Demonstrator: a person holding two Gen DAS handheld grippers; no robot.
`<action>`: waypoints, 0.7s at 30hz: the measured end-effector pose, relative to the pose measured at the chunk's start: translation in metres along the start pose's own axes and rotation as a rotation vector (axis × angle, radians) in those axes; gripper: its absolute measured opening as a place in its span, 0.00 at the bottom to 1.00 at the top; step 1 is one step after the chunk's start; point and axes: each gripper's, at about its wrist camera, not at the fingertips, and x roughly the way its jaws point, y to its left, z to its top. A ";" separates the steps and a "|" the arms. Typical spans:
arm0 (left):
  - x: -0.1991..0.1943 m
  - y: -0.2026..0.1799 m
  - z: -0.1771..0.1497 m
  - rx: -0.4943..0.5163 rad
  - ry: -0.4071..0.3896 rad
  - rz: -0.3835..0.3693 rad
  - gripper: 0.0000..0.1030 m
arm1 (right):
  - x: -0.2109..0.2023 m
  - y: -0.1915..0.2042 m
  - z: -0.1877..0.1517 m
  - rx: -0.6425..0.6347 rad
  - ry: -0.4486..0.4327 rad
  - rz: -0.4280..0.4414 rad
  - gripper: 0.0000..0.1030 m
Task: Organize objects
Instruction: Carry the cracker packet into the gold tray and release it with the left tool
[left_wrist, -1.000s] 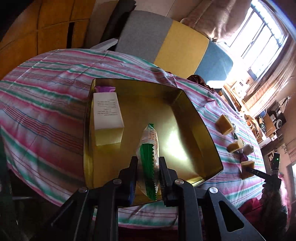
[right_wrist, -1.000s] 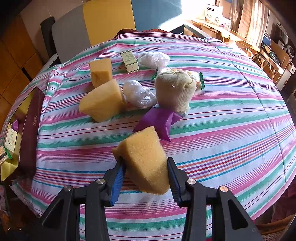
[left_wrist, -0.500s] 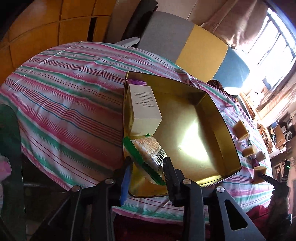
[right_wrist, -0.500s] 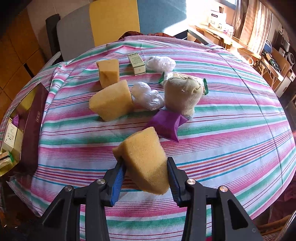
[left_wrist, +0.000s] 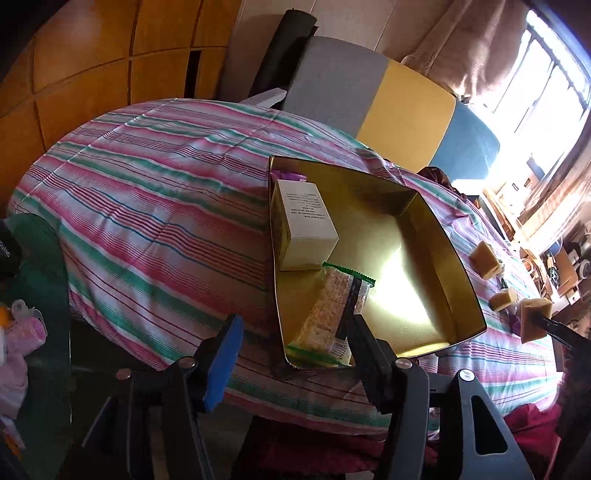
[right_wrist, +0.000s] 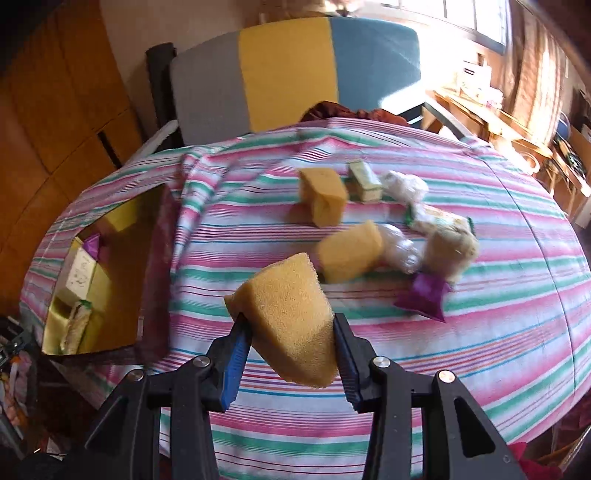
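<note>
Gold tin (left_wrist: 436, 236) sits on the striped tablecloth (left_wrist: 155, 206). Inside it, a white box (left_wrist: 306, 221) lies along the left wall with a purple packet (left_wrist: 290, 175) in the far left corner behind it. A cracker packet (left_wrist: 330, 310) lies in the tin's near left corner. The left gripper (left_wrist: 291, 339) is opening, pads off the packet. Right of the tin, 3 sponges; the nearest sponge (left_wrist: 533, 317) is pinched by the right gripper (left_wrist: 554, 325).
</note>
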 end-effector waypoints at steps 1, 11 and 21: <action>0.000 0.000 0.000 -0.003 -0.003 -0.002 0.58 | -0.001 0.017 0.005 -0.027 -0.005 0.038 0.42; -0.009 -0.013 0.015 0.067 -0.121 0.087 0.60 | 0.033 0.172 0.022 -0.290 0.082 0.232 0.42; -0.007 -0.012 0.016 0.103 -0.158 0.181 0.67 | 0.114 0.235 -0.005 -0.418 0.270 0.138 0.42</action>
